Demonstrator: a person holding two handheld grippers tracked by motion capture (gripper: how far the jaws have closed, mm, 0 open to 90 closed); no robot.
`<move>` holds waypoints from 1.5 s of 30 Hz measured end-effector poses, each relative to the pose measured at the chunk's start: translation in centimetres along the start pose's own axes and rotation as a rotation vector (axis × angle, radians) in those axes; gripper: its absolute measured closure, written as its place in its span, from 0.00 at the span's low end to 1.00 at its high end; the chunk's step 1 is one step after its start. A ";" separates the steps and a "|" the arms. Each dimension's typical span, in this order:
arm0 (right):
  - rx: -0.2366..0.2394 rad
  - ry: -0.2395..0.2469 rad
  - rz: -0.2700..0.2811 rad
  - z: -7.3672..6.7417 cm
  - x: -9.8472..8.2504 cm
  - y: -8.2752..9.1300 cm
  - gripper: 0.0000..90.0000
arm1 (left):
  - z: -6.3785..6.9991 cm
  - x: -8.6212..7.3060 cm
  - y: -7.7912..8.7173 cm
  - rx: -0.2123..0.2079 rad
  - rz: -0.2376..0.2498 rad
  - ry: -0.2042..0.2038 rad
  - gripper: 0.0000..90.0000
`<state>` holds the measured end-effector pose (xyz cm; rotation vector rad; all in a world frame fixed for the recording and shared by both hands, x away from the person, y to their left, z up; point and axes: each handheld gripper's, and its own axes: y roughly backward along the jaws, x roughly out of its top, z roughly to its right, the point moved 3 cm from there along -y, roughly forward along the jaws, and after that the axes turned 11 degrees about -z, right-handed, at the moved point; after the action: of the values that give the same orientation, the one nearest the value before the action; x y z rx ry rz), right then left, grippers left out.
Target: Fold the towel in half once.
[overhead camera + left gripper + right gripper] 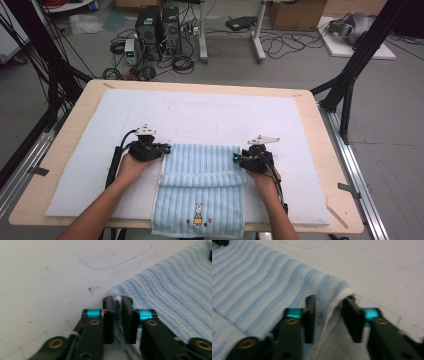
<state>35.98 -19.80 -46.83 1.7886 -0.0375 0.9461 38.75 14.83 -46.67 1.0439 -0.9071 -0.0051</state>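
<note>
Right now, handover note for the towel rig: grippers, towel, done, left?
Left gripper: jaws nearly shut, pinching the far left corner of the light blue ribbed towel.
Right gripper: jaws wide apart around the far right corner's white hem, not clamped.
Towel: lies on the white foam mat, near edge hanging over the table front; a rolled fold crosses its middle above the embroidered rabbit.
Done: left corner gripped.
Left: probably close the right gripper, then move both corners together.

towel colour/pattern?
The towel is light blue with ribbed stripes and a small embroidered rabbit near its front edge; clearest in the high view.
</note>
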 end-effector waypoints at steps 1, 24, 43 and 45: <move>0.026 -0.003 -0.009 0.0 0.1 -0.1 0.90 | 0.0 0.2 -0.1 -0.002 0.000 0.003 0.94; -0.065 -0.018 0.074 3.0 7.6 -3.2 0.95 | -6.1 5.4 -0.6 0.006 0.150 0.161 0.95; -0.085 -0.070 0.083 3.6 9.9 -4.3 0.59 | -7.3 5.9 0.3 0.043 0.187 0.169 0.54; -0.073 -0.079 0.096 3.5 9.9 -3.7 0.52 | -6.8 5.9 0.8 0.015 0.187 0.154 0.52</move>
<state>46.44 -17.09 -44.13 1.7687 -0.2070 0.9304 46.66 17.91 -43.57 0.9562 -0.8617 0.2356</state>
